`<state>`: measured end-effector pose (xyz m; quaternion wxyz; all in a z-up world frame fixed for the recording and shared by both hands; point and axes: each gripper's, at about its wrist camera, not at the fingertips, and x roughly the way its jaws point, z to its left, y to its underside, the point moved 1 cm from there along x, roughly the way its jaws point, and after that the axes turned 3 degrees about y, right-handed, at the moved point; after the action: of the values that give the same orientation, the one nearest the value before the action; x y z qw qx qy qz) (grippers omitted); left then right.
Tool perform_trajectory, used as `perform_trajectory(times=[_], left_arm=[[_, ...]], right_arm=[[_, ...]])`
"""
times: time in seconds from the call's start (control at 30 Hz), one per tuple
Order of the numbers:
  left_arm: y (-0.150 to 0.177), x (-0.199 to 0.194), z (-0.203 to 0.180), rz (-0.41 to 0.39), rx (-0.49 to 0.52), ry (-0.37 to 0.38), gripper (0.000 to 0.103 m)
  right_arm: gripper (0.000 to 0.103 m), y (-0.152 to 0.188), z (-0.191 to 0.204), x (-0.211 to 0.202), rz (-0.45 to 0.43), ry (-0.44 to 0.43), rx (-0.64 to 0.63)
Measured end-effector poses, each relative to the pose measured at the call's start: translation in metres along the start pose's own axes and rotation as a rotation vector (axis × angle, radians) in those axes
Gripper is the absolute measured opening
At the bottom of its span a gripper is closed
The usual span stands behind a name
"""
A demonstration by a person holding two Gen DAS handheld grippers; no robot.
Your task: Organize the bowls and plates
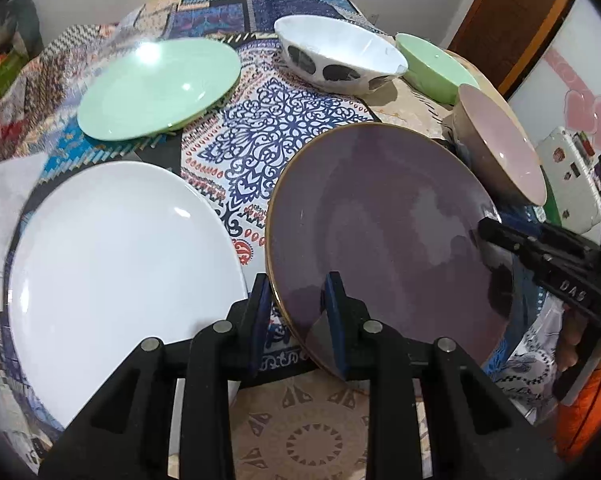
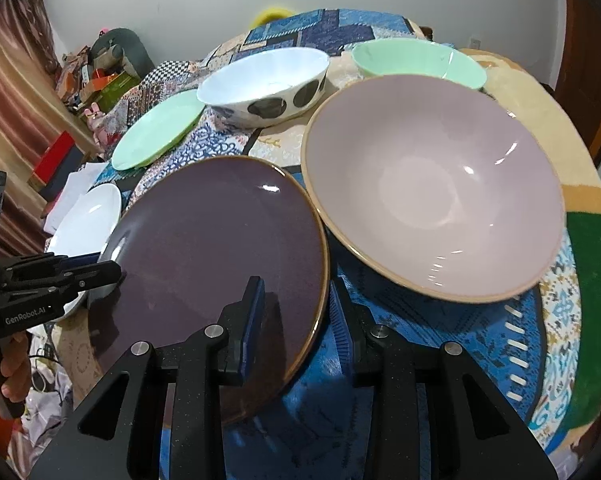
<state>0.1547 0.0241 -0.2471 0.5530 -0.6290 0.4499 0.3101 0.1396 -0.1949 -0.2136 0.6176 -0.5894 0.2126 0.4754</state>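
A purple plate (image 1: 384, 232) with a gold rim lies between both grippers; it also shows in the right wrist view (image 2: 212, 248). My left gripper (image 1: 300, 316) is open, its fingers straddling the plate's near-left rim. My right gripper (image 2: 296, 320) is open, its fingers straddling the plate's right rim. A white plate (image 1: 116, 272) lies left of it, a green plate (image 1: 160, 88) beyond. A pink bowl (image 2: 432, 192), a white spotted bowl (image 2: 264, 84) and a green bowl (image 2: 416, 60) stand at the right and back.
The table has a patterned patchwork cloth (image 1: 260, 136). White paper (image 1: 4, 200) lies at the left edge. A white box (image 1: 572, 176) sits off the table's right side. Clutter and a curtain (image 2: 12, 92) stand at the far left.
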Motion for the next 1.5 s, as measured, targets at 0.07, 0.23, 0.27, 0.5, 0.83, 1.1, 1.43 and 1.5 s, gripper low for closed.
perform_trajectory(times=[0.07, 0.23, 0.27, 0.5, 0.83, 1.1, 1.43, 1.5], left_arm=[[0.002, -0.005, -0.002, -0.012, 0.009, -0.005, 0.026], [0.005, -0.028, -0.004, -0.058, 0.003, 0.008, 0.029], [0.004, -0.032, -0.005, -0.071, 0.003, 0.003, 0.031], [0.01, -0.072, 0.0, -0.172, -0.015, -0.026, 0.054], [0.022, -0.126, 0.042, -0.29, -0.092, -0.096, 0.088], [0.038, -0.137, 0.091, -0.308, -0.141, -0.164, 0.091], [0.057, -0.115, 0.146, -0.253, -0.211, -0.179, 0.091], [0.06, -0.11, 0.155, -0.242, -0.217, -0.172, 0.091]], right_arm=[[0.03, -0.002, 0.001, -0.004, -0.003, 0.003, -0.001], [0.036, -0.004, 0.007, -0.02, -0.027, 0.002, -0.003], [0.038, -0.004, 0.009, -0.023, -0.034, 0.0, -0.005], [0.053, -0.01, 0.03, -0.044, -0.093, -0.01, -0.04], [0.076, -0.024, 0.069, -0.052, -0.149, -0.029, -0.092], [0.076, -0.032, 0.107, -0.033, -0.135, -0.05, -0.158], [0.076, -0.037, 0.151, 0.01, -0.055, -0.086, -0.225], [0.076, -0.04, 0.159, 0.022, -0.036, -0.094, -0.239]])
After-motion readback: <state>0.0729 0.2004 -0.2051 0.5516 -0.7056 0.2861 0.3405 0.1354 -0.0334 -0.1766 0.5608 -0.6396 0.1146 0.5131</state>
